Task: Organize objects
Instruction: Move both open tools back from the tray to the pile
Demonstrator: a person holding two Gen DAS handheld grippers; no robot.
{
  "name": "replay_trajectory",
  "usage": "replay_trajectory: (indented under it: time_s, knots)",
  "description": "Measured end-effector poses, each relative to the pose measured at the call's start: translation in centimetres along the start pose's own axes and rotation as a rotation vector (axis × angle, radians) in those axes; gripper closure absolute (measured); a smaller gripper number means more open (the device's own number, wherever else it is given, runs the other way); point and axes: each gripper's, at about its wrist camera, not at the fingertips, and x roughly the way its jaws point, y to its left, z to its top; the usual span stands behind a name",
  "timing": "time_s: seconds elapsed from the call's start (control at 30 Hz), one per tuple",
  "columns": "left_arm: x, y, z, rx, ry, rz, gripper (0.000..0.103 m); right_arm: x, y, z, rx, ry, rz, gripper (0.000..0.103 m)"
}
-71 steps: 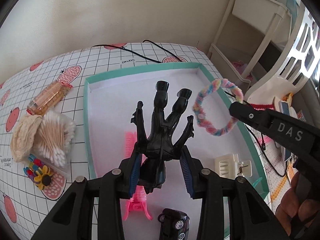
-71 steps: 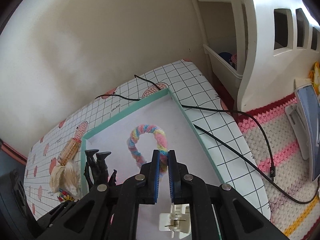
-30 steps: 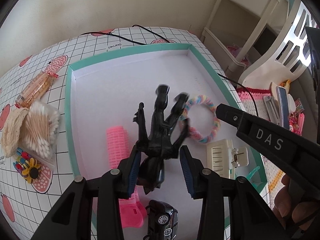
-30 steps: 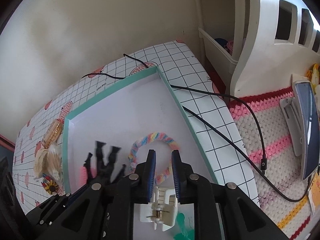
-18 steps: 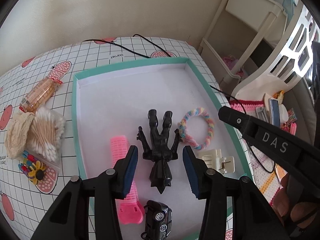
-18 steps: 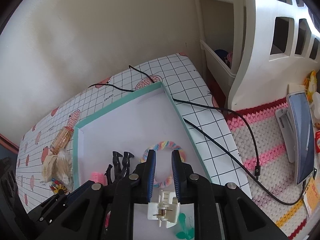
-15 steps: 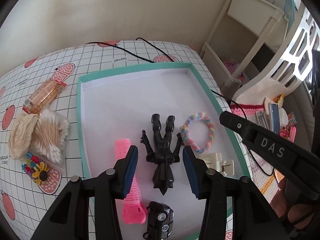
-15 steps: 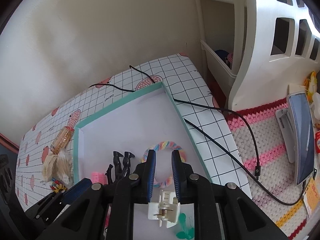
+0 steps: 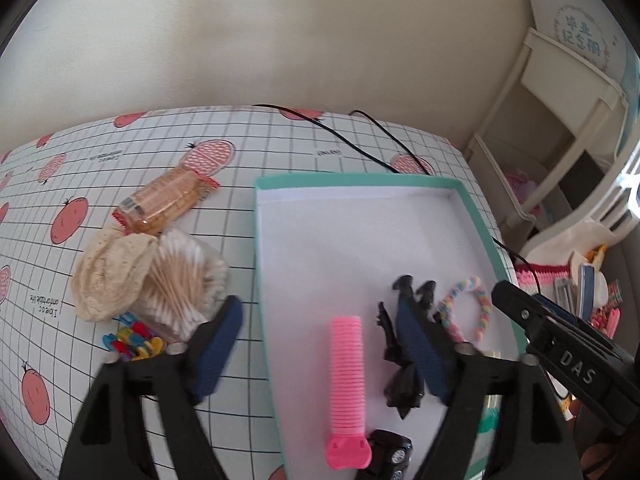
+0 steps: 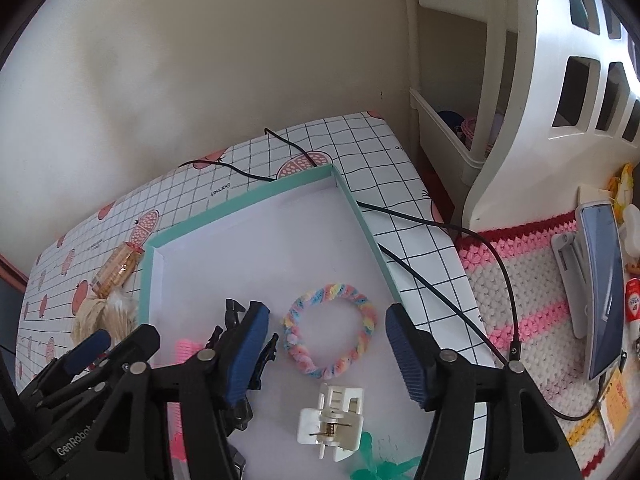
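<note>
Risk at this moment lay mostly with the loose things left on the checked tablecloth (image 9: 280,140). Both grippers hung empty over the teal-rimmed box (image 9: 352,178): the left gripper (image 9: 320,344) had just been spreading its jaws and stood wide, nothing between them but the box edge far below, and the right gripper (image 10: 324,344) had likewise just been opening, its jaws released above the pastel hair tie (image 10: 331,336), not pressing on it. Inside the box lay the pink hair roller (image 9: 347,376), the black toy figure (image 9: 404,384), a small black toy car (image 9: 390,454) and the white hair clip (image 10: 332,420). Outside, well to the left, sat the cotton swabs (image 9: 180,280), touching a cream crocheted piece (image 9: 110,272), with a biscuit packet (image 9: 166,202) behind and coloured clips (image 9: 132,342) in front. Because those four were bunched together, a reach for one could probably have nudged or dragged its neighbour, and the soft swab bag might have slipped from a shallow pinch. Two grippers working close over one box could also have knocked each other.
</note>
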Motion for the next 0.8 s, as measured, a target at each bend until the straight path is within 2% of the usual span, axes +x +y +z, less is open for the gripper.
replay_trajectory:
  time_s: [0.07,0.2,0.47,0.8]
  knots:
    - [0.0,0.4,0.1,-0.013,-0.014,0.022,0.013,0.1,0.1,0.0,-0.005,0.0,0.004,0.028]
    - [-0.1,1.2,0.1,-0.037,-0.032,0.036,0.004,0.1,0.4,-0.1,-0.015,-0.002,0.001,0.015]
    - [0.1,2.2,0.3,-0.08,-0.042,0.076,0.003,0.2,0.5,-0.2,-0.024,-0.007,0.006,0.0]
    - [-0.4,2.5,0.4,-0.088,-0.056,0.072,0.002,0.2,0.8,-0.2,-0.02,-0.009,0.008,0.0]
